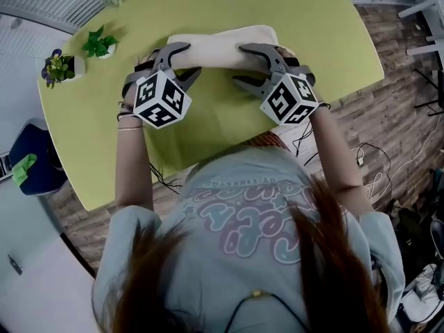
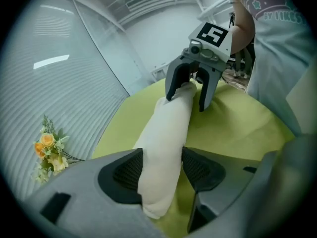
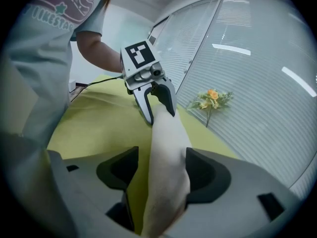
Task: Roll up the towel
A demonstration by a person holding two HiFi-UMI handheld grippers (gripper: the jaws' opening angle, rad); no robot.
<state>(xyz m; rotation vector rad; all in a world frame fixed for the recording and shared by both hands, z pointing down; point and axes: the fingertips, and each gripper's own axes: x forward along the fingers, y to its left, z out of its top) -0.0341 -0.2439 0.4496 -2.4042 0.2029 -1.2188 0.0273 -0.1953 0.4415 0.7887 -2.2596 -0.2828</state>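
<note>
1. The left gripper (image 2: 162,151) is standing wide astride the towel (image 2: 167,125); the rolled cream cloth is lying between its jaws, with both pads sitting right at its sides and no squeeze showing; the roll's near end is resting just behind the pads, toward the throat.
2. The right gripper (image 3: 162,150) is standing wide as well; the same roll is running between its jaws, leaning against the pad on that view's right, while a strip of green is showing between it and the other pad.
3. Ahead of each tool's tips the roll is stretching straight away over the green table (image 1: 326,40) to the other tool, which is straddling the far end; the two grippers are thus facing each other along the roll, one at each end.
4. Farther off, ahead and to the left of the left gripper, a bunch of yellow flowers (image 2: 48,150) is showing at the table's edge in front of slatted blinds (image 2: 59,83).
5. In the head view, two small potted plants (image 1: 99,45) are sitting well out to the left gripper's left, near the table's rim.
</note>
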